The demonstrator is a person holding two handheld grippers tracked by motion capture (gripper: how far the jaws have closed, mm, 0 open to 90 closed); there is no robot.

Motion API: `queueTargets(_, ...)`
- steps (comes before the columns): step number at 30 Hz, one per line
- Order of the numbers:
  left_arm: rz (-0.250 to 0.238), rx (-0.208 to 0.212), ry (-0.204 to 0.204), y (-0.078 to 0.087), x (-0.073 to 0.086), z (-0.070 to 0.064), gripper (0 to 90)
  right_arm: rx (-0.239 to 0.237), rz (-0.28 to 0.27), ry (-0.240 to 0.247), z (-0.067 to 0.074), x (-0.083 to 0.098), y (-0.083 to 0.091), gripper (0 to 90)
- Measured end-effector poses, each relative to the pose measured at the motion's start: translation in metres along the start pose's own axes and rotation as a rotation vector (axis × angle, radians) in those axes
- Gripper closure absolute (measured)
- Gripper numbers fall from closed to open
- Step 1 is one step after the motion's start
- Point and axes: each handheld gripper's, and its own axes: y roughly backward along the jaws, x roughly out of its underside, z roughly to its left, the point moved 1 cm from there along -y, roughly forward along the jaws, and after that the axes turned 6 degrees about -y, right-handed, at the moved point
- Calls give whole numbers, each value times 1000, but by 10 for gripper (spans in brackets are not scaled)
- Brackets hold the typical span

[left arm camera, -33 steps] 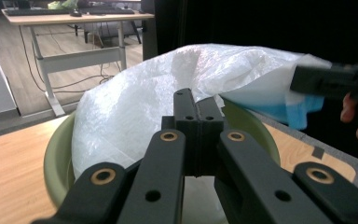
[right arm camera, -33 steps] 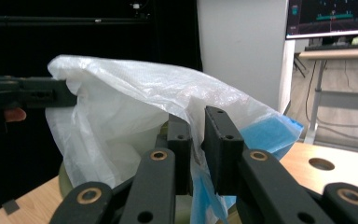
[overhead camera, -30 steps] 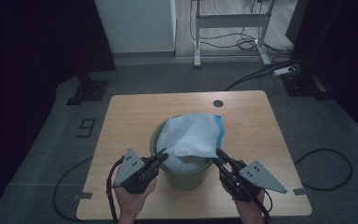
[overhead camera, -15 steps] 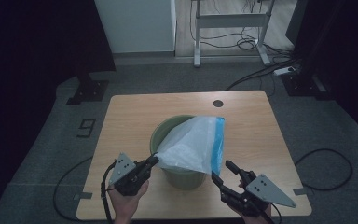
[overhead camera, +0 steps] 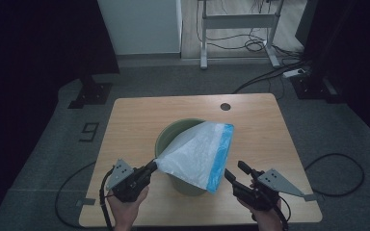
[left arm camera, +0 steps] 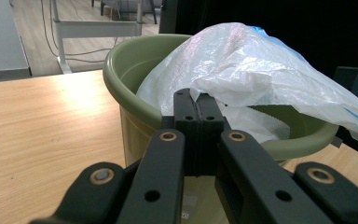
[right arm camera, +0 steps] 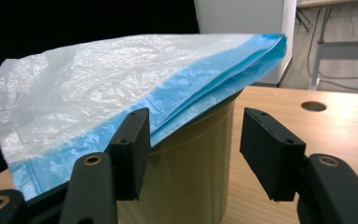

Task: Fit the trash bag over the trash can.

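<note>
Draped over the round olive-green plastic bin (overhead camera: 185, 144) at frame centre, the white blue-edged plastic bag (overhead camera: 197, 156) was clamped by the left gripper (overhead camera: 150, 167); the right gripper (overhead camera: 235, 172), fingers apart after opening, sat just right of its blue hem.

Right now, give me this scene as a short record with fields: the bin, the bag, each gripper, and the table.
bin: green plastic bin standing upright on the table, near its front edge
bag: white bin liner with a blue hem, stretched across the bin's mouth, blue hem hanging over the right rim
left gripper: left gripper shut on a corner of the liner, pulling it taut to the left
right gripper: right gripper open, jaws just beside the blue hem, nothing gripped
table: wooden table with a round cable hole near the far edge
</note>
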Motion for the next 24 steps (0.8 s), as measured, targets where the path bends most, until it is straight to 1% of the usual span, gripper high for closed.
queueTargets(2,3,-14,-15,0,0,-2,896,-10,0,-11,1,1,-2,413)
queueTargets(4,7,-26,-34,-1,0,-4,897,-18,-1,-3,5,2,-2,388)
queueTargets(7,6,-23,-32,-1,-1,-5,897,-34,-7,11,13,3,2,354)
queueTargets(10,6,-19,-29,-2,0,-6,897,-40,4,4,20,10,5,323)
queueTargets(12,5,-17,-27,-3,0,-6,897,-47,15,-7,23,15,7,318)
queueTargets(16,2,-15,-23,-3,0,-6,897,-61,30,-45,27,26,5,287)
queueTargets(19,2,-15,-21,-3,0,-6,897,-85,42,-71,31,32,4,274)
queueTargets(21,2,-15,-21,-3,0,-6,897,-87,48,-69,32,34,2,268)
queueTargets(24,2,-14,-22,-3,0,-6,896,-80,55,-88,30,37,-4,267)
